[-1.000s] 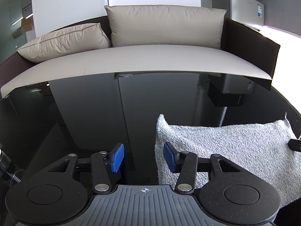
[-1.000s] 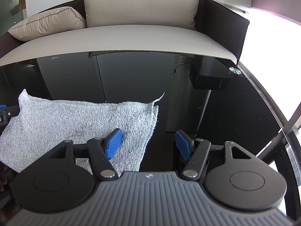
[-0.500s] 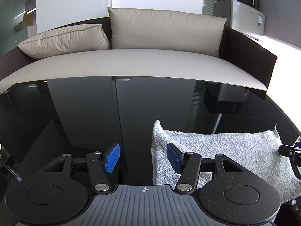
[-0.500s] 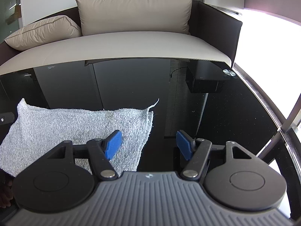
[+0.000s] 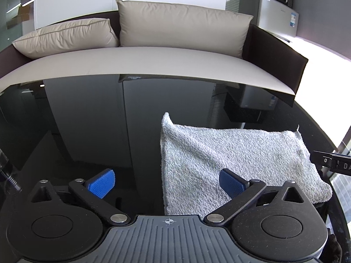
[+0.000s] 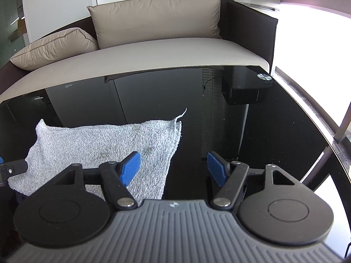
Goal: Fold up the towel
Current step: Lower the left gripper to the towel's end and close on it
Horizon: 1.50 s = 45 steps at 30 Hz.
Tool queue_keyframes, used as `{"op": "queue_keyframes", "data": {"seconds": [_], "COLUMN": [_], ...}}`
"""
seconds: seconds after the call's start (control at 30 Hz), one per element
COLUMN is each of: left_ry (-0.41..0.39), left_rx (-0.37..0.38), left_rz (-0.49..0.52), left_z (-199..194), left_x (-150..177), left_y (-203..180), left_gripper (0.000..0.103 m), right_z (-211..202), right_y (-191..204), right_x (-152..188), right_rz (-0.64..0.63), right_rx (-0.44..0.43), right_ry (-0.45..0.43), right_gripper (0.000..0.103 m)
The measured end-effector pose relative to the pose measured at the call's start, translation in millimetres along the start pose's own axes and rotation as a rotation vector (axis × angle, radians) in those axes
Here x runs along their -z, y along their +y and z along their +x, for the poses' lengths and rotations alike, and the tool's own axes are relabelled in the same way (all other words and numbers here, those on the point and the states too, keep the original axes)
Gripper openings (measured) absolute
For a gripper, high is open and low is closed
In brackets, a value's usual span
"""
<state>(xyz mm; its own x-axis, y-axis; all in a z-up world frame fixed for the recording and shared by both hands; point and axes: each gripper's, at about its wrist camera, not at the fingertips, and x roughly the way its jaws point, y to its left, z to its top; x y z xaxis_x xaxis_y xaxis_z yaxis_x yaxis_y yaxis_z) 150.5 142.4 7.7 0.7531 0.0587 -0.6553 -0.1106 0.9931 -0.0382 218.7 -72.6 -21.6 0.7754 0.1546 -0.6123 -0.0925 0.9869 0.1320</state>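
While flat on glossy black table point(image 5: 87, 120), fluffy grey towel point(image 5: 230, 153); both grippers gaping, empty.

My left gripper point(image 5: 167, 183) has just been opening and now stands wide, astride the towel's point(image 5: 237, 157) left edge. My right gripper point(image 6: 172, 169) has also just been opening, pads clear of the cloth.

light: bright daylight from right, blown out | table point(image 5: 87, 120): glossy reflections | edges: fisheye-curved | focus: sharp
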Motion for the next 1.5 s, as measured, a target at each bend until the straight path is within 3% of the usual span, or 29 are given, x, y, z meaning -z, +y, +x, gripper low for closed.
{"op": "queue_keyframes", "data": {"seconds": [0.27, 0.3, 0.4, 0.43, 0.63, 0.73, 0.9, 1.23, 1.5], "left_ry": [0.008, 0.005, 0.014, 0.02, 0.027, 0.034, 0.039, 0.055, 0.045], "left_rx": [0.033, 0.043, 0.065, 0.074, 0.081, 0.097, 0.098, 0.104, 0.102], "left_rz": [-0.006, -0.01, -0.043, -0.057, -0.101, -0.097, -0.082, -0.092, -0.097], "left_z": [-7.5, -9.3, -10.7, -11.0, -11.0, -9.7, -8.3, -4.4, -5.5], "left_x": [11.6, 12.9, 14.6, 15.1, 16.1, 16.1, 15.9, 14.4, 13.4], "left_y": [-0.6, 0.0, 4.0, 5.8, 9.0, 6.4, 1.6, 4.0, 2.5], "left_gripper": [0.099, 0.094, 0.065, 0.061, 0.06, 0.049, 0.046, 0.009, 0.007], "right_z": [-20.6, -21.8, -28.7, -30.9, -42.6, -41.9, -40.7, -36.0, -34.0], "right_y": [-6.8, -7.4, -10.2, -10.5, -12.9, -14.7, -17.3, -16.1, -10.3], "right_x": [14.9, 16.5, 22.8, 24.0, 26.9, 25.8, 23.6, 22.8, 26.4], "right_rz": [0.005, 0.006, 0.011, 0.012, 0.02, 0.023, 0.025, 0.028, -0.013], "right_rx": [-0.009, -0.006, -0.003, -0.001, 0.002, 0.009, 0.003, -0.003, -0.021], "right_ry": [-0.008, -0.004, 0.001, 0.0, -0.014, -0.013, -0.009, 0.013, 0.04], "right_gripper": [0.08, 0.08, 0.08, 0.08, 0.08, 0.08, 0.08, 0.08, 0.08]}}
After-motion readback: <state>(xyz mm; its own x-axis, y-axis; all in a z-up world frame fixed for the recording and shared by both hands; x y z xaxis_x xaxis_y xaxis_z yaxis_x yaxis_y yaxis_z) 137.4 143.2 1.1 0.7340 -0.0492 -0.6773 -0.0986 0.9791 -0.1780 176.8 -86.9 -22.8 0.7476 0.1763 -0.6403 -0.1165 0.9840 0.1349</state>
